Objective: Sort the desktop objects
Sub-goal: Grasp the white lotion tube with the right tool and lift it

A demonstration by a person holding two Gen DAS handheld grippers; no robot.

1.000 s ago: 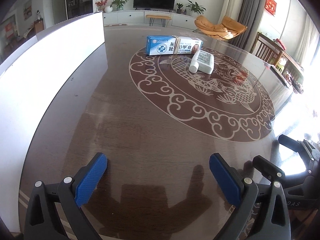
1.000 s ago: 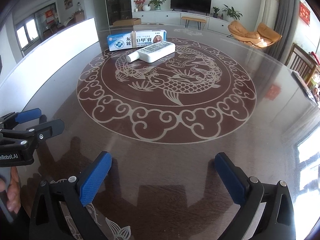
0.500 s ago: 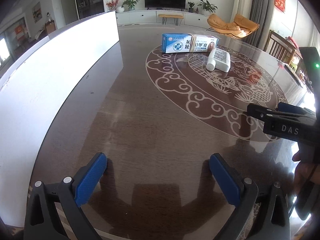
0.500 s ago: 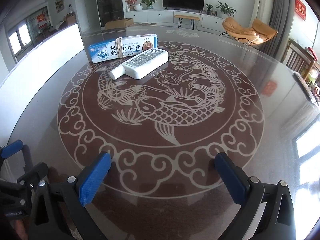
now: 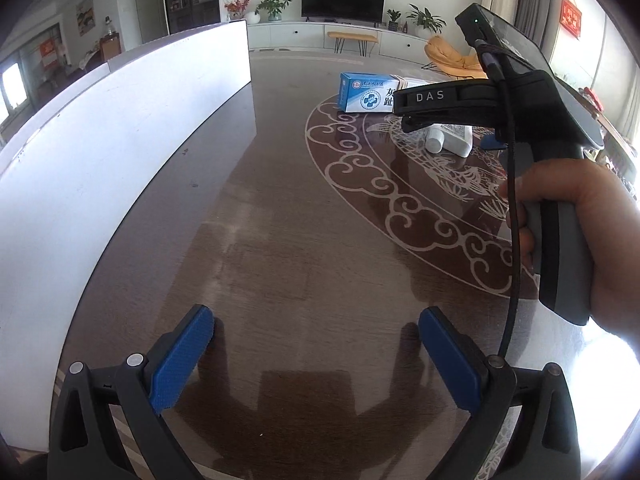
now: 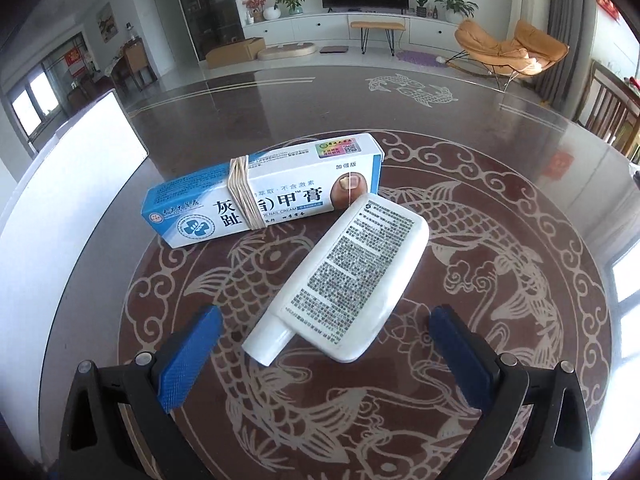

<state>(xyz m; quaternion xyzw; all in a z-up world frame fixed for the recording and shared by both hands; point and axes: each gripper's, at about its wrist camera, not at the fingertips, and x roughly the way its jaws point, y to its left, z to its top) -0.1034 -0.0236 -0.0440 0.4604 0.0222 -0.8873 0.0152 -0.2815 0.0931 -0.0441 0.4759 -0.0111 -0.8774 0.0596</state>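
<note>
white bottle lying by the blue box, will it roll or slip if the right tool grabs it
The white bottle lies on a broad flat face, so it probably won't roll. Its smooth plastic on the glossy table could slide or spin if nudged off-centre. It looks light and slightly squeezable; the open right tool should close across its narrower sides, clear of the blue box.

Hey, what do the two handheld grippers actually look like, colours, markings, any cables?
Both are black plastic frames with silver rivets and two fingers faced in textured blue pads: left gripper, right gripper. From the left camera, the right gripper shows white DAS lettering, a black cable, a grey handle and a green indicator light.
</note>
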